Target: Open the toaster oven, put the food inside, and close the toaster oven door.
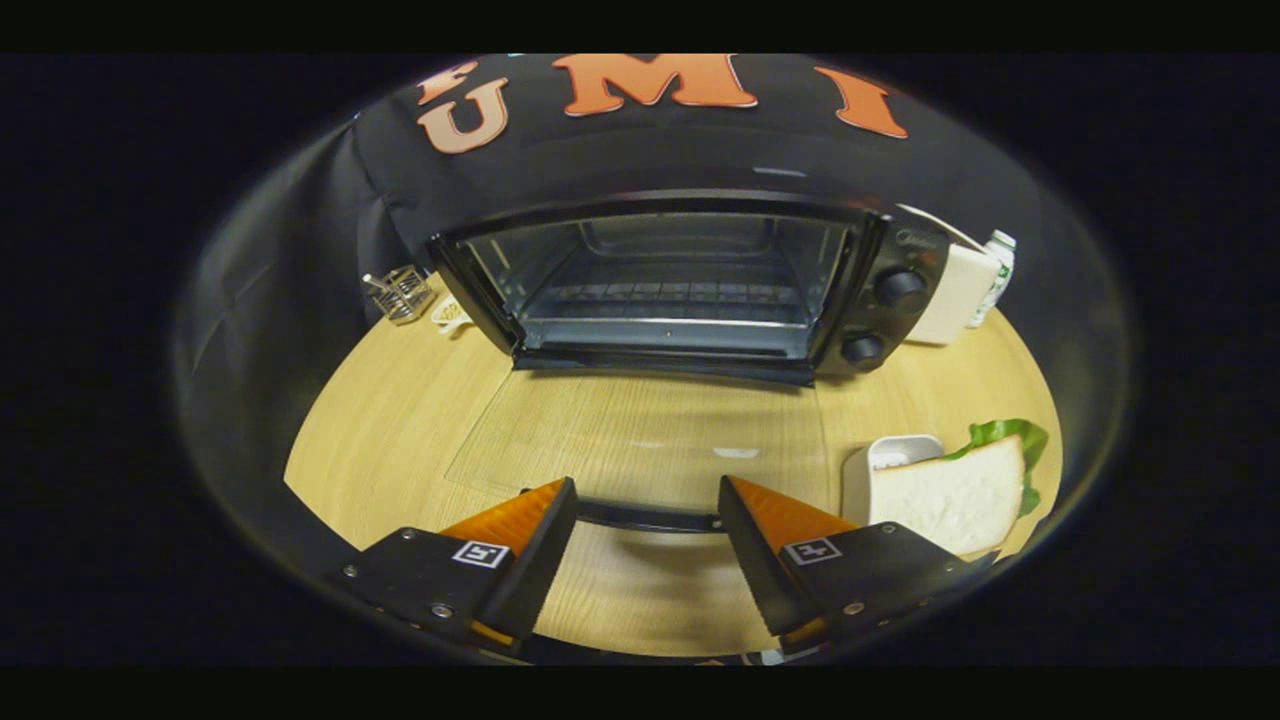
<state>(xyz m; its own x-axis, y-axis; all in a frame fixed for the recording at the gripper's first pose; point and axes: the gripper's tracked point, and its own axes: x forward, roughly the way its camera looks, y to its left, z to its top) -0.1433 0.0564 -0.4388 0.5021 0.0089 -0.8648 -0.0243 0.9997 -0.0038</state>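
the toaster oven point(690, 285) stands at the far side of the wooden table point(380, 440) with its glass door point(640, 440) folded all the way down, lying flat toward the camera, and its dark handle bar point(648, 518) runs crosswise just between the tips of the gripper point(648, 500). the gripper's fingers stand wide apart and grip nothing; the bar lies in the gap, but neither finger seems to press on it. inside the oven a wire rack point(665, 295) sits across the cavity, bare and ready. the food, a sandwich point(950, 495) of white bread with green lettuce point(1015, 440) poking out behind it, rests on a small white dish point(890, 455) just to the right of the right finger, well apart from the oven mouth. opening looks done; fetching the sandwich is probably next. it should be light and very soft, so a hard squeeze would likely crush the bread and push the filling out, and the lettuce may slide loose. taking it across the thickness of both slices, near the middle of the closest edge, with only gentle closing, seems the safest hold, and it should be kept level on the way to the rack. the dish is likely smooth and could skid if nudged. the door is stiff glass and metal on a hinge; its bar is the natural place to lift it shut afterwards.
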